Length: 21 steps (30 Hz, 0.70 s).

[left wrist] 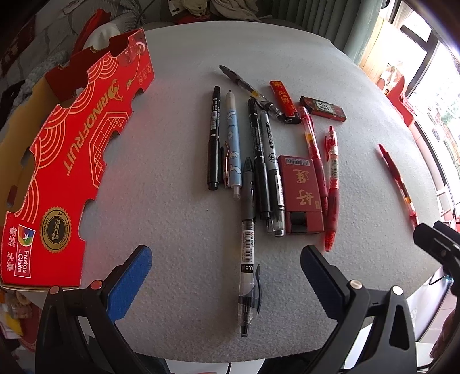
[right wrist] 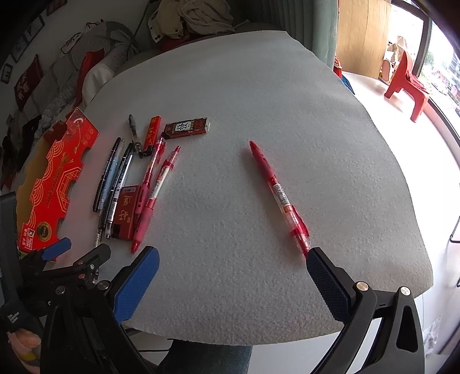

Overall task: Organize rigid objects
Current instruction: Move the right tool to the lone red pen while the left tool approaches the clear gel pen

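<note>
Several pens lie in a row on the white foam mat point(left wrist: 172, 224). A clear black gel pen point(left wrist: 247, 267) lies between the fingers of my left gripper point(left wrist: 227, 273), which is open and empty just above the mat. Beside the pens lie a red box point(left wrist: 302, 192), a red lighter point(left wrist: 283, 99) and a dark red small box point(left wrist: 322, 108). A lone red pen point(right wrist: 277, 191) lies apart on the right; its near end is by the right finger of my right gripper point(right wrist: 233, 276), which is open and empty.
A red cardboard fruit tray point(left wrist: 60, 172) lies on the mat's left side; it also shows in the right wrist view point(right wrist: 49, 181). Clothes are piled behind the table point(right wrist: 187, 17). A red plastic chair point(right wrist: 408, 86) stands by the window at right.
</note>
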Each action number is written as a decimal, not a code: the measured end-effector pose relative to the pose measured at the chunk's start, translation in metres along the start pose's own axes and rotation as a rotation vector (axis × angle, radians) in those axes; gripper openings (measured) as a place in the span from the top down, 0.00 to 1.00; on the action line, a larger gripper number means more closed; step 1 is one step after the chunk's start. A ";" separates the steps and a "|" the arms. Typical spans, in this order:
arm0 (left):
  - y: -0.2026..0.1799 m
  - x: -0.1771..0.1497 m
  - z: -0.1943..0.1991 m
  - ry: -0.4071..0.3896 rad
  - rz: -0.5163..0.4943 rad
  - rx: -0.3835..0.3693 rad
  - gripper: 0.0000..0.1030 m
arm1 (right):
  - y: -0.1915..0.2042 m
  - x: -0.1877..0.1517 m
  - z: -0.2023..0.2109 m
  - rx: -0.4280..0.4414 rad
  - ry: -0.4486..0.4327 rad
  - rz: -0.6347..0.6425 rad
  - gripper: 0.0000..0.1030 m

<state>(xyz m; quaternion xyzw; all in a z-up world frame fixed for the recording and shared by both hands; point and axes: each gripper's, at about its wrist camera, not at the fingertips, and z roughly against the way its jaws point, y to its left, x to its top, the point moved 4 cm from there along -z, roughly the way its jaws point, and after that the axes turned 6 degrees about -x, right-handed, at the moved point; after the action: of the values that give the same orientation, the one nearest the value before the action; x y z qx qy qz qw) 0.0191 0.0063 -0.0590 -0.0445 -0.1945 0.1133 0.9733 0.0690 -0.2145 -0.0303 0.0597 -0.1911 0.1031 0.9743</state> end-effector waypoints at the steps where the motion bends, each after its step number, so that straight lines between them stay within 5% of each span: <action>1: 0.001 -0.001 -0.001 0.003 -0.001 0.002 0.00 | -0.003 0.002 -0.003 -0.021 0.005 0.009 0.00; 10: 0.006 -0.004 -0.017 0.002 -0.019 0.016 0.00 | -0.021 0.030 -0.052 -0.176 0.085 0.090 0.00; 21: 0.003 -0.005 -0.018 -0.065 -0.091 -0.017 0.00 | -0.028 0.041 -0.063 -0.133 0.116 0.082 0.00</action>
<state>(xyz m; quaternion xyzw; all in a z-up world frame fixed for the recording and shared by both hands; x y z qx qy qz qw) 0.0205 0.0071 -0.0778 -0.0402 -0.2287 0.0685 0.9703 0.1349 -0.2245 -0.0747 -0.0190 -0.1428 0.1331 0.9806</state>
